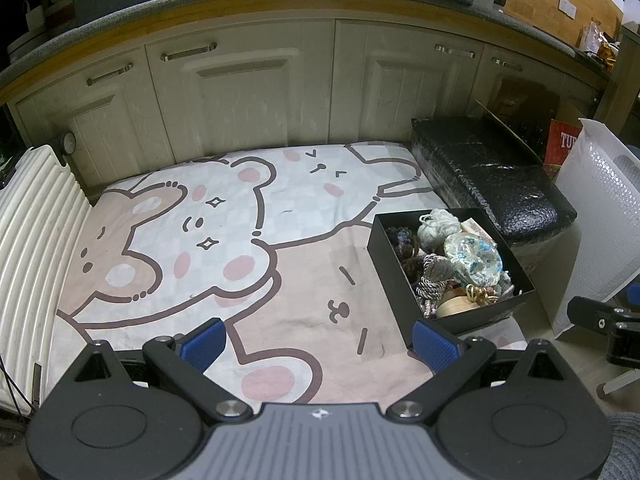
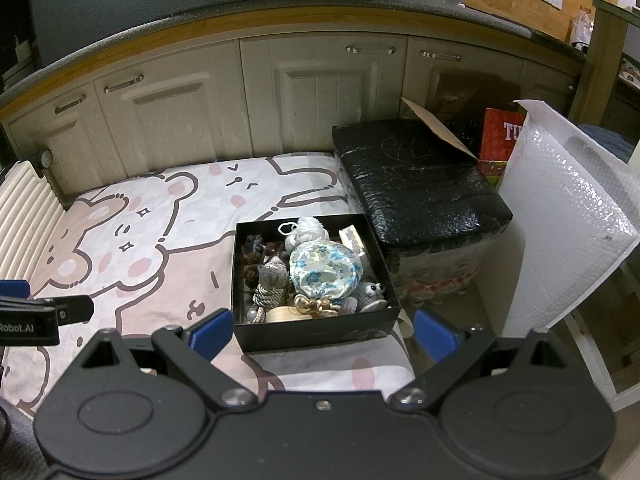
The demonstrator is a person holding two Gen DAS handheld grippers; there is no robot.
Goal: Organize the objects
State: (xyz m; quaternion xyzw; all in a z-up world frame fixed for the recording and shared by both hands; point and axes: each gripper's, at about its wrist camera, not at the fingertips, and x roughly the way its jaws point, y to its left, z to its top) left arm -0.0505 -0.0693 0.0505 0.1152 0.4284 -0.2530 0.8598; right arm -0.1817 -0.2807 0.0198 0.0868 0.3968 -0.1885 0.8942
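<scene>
Clutter fills a black box (image 2: 316, 336) that sits at the right edge of the cartoon-bear mat (image 2: 132, 240), toward its near right corner: a blue-flowered pouch (image 2: 325, 270), a white knotted rope ball (image 2: 312, 229), a grey rope knot (image 2: 272, 294), a grey crocheted toy with googly eyes (image 2: 370, 294) and a roll of tape (image 2: 282, 314). The box's long axis runs from the near edge of the mat toward the cabinets (image 2: 192, 120). The right gripper (image 2: 324, 334) hovers with jaws spread wide, empty, the box's near wall between its blue pads (image 2: 212, 332). The left gripper (image 1: 318, 338) is likewise wide and empty over the mat's near edge, the box (image 1: 400, 264) ahead of its right finger. A black bubble-wrapped block (image 2: 420, 188) touches the box's right side.
</scene>
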